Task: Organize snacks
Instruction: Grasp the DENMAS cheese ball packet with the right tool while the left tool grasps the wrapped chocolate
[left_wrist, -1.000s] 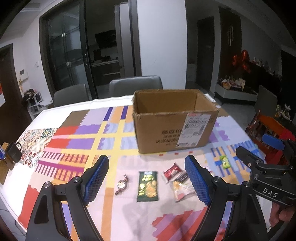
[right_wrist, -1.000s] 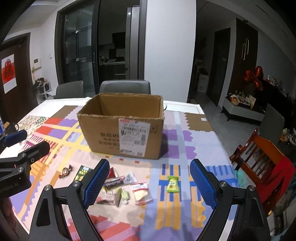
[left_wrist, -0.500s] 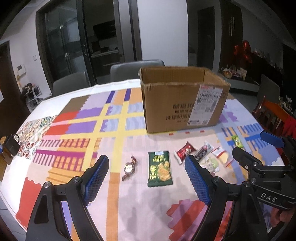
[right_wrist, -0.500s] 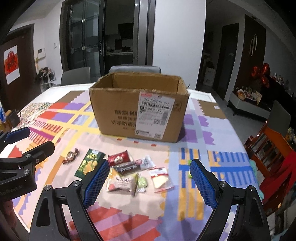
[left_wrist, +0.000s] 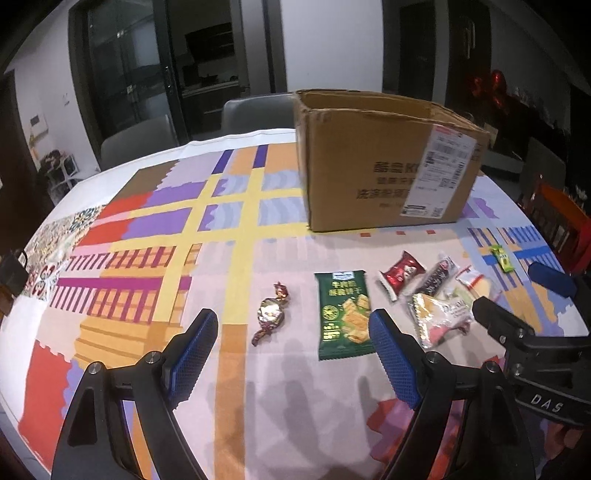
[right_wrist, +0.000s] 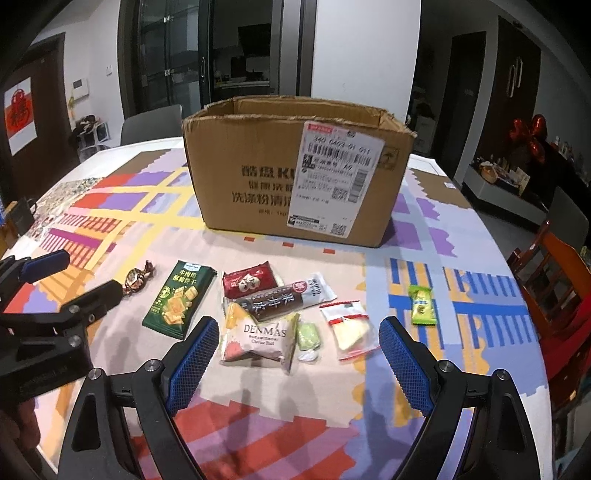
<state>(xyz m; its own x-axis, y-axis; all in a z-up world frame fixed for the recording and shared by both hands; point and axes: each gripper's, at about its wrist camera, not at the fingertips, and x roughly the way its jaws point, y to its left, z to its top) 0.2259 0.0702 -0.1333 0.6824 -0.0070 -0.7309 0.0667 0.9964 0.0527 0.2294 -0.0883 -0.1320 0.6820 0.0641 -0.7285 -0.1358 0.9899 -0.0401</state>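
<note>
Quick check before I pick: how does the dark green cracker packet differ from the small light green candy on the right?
The dark green cracker packet is a long flat pouch showing crackers; the light green candy is a much smaller wrapped piece. The packet lies left of the snack cluster, beside the foil-wrapped chocolate; the candy lies alone on the right. Both lie flat on the tablecloth in front of the cardboard box, untouched.

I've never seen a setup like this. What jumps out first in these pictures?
An open cardboard box stands mid-table on a bright patchwork tablecloth. In front of it lies a row of snacks, from a foil-wrapped candy and a green cracker packet at the left to a small green sweet at the right. Two blue-padded grippers, left gripper and right gripper, hover over them, jaws wide.
</note>
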